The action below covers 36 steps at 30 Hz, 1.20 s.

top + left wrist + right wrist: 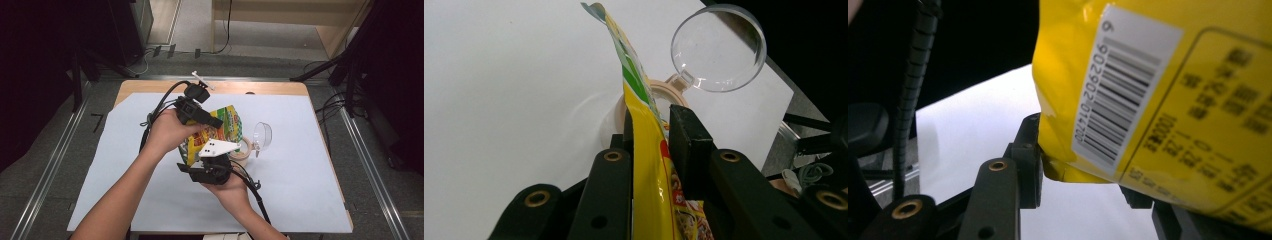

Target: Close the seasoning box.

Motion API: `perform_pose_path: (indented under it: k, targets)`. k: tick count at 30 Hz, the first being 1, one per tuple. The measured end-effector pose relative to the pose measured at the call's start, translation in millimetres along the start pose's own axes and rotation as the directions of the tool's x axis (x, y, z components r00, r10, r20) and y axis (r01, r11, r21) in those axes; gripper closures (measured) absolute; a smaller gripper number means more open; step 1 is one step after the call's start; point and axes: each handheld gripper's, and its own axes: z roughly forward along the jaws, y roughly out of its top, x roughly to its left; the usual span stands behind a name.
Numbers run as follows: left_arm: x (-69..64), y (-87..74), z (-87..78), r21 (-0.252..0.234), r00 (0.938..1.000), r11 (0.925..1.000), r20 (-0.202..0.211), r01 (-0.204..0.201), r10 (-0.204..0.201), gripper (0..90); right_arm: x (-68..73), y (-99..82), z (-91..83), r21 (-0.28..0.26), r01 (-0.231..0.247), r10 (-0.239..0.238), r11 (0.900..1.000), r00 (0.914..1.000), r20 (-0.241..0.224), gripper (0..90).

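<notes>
**Snack bag pinched between both grippers above the mat**

Snack bag (220, 135), yellow with green and red print, hangs in the air over the middle of the white mat (125, 165), caught from two sides. Starting at your left: your left gripper (212, 121) comes in over the top of the bag, and in the left gripper view its jaws are pressed onto the thin, flat edge of the film, which stands up between them like a blade. That seam is the sensible place to grip; it is flat and folded, so the pads should bite without crushing what is inside.

Moving to the middle, the bag looks light and soft, with glossy film that will likely slide if you loosen your pinch. Its contents seem brittle, so squeeze the edges, not the belly.

Further right, your right gripper (212, 167) holds the bottom corner near the barcode; in the right gripper view the jaws sit closed on that puffed corner.

Just beyond the bag, on the mat, lie a roll of tape (243, 150) and a clear scoop (262, 135)
</notes>
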Motion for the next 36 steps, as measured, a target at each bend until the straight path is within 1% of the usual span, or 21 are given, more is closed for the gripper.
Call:
perform_pose_path:
  k: [2, 5, 6, 10, 12, 15, 18, 20, 21, 24, 27, 31, 34, 36]
  targets:
    - [-0.4, 0.3, 0.2, 0.006, 1.0000, 1.0000, -0.007, -0.006, 0.006, 78.7, 0.2, 0.3, 0.4, -0.002, 0.000, 0.000, 1.0000, 1.0000, -0.001, 60.3]
    - [-0.4, 0.5, 0.8, 0.006, 1.0000, 1.0000, -0.004, -0.006, 0.006, 78.7, -0.7, -0.4, 1.7, 0.004, 0.002, -0.002, 1.0000, 1.0000, 0.006, 60.5]
    - [-0.5, 0.9, 0.2, 0.005, 0.9999, 0.9999, -0.003, -0.010, 0.010, 78.7, -0.2, -0.2, 1.3, 0.001, -0.005, 0.005, 1.0000, 1.0000, 0.005, 60.5]
    - [-1.6, 2.1, 0.3, 0.009, 0.9999, 0.9999, -0.006, -0.011, 0.011, 78.7, 0.6, 0.8, -0.2, -0.012, -0.003, 0.003, 0.9999, 1.0000, 0.003, 60.4]
    - [-0.6, 1.5, 2.3, 0.014, 1.0000, 0.9999, -0.004, -0.007, 0.007, 78.7, 0.0, -0.6, 1.4, -0.008, -0.010, 0.010, 0.9999, 0.9999, 0.003, 60.6]
    - [0.6, 0.7, 2.9, 0.004, 1.0000, 1.0000, 0.002, 0.001, -0.001, 78.7, -1.5, -2.1, 1.9, 0.006, -0.004, 0.004, 1.0000, 0.9999, 0.013, 60.8]
    - [-1.4, 2.0, 0.6, 0.001, 1.0000, 1.0000, 0.000, -0.005, 0.005, 78.6, 0.0, -0.5, 0.1, -0.004, -0.007, 0.007, 1.0000, 0.9999, 0.011, 60.8]
    - [-3.3, 2.7, 0.4, 0.007, 0.9999, 0.9999, -0.011, -0.011, 0.011, 78.4, 0.2, -0.1, 0.2, -0.008, -0.012, 0.012, 0.9999, 0.9999, 0.005, 61.0]
    - [-4.1, 2.8, 0.7, 0.008, 0.9999, 0.9999, -0.009, -0.012, 0.013, 78.4, -0.2, -0.2, 0.5, -0.009, -0.017, 0.017, 0.9998, 0.9999, 0.002, 61.1]
    - [-2.6, 3.3, 1.2, 0.008, 0.9999, 0.9999, -0.006, -0.012, 0.012, 78.4, -0.5, -0.5, 0.3, -0.007, -0.020, 0.020, 0.9998, 0.9998, 0.004, 61.2]
    - [-1.7, 4.1, 1.4, 0.008, 1.0000, 1.0000, -0.004, -0.003, 0.003, 78.4, -0.9, 0.5, -0.6, -0.012, -0.023, 0.023, 0.9997, 0.9997, -0.001, 61.1]
    - [-0.5, 4.3, 2.9, 0.016, 0.9999, 0.9999, -0.007, -0.007, 0.008, 78.3, -2.3, 0.2, 0.2, -0.008, -0.024, 0.024, 0.9997, 0.9997, -0.003, 61.0]
    - [-0.5, 4.4, 2.6, 0.005, 1.0000, 1.0000, -0.002, -0.004, 0.004, 78.3, -3.2, 0.2, 0.0, -0.002, -0.024, 0.024, 0.9997, 0.9997, -0.003, 61.0]
    - [-0.8, 4.7, 2.5, 0.008, 1.0000, 1.0000, -0.005, -0.004, 0.004, 78.3, -2.8, 0.8, -0.4, -0.007, -0.025, 0.025, 0.9997, 0.9997, -0.002, 61.0]
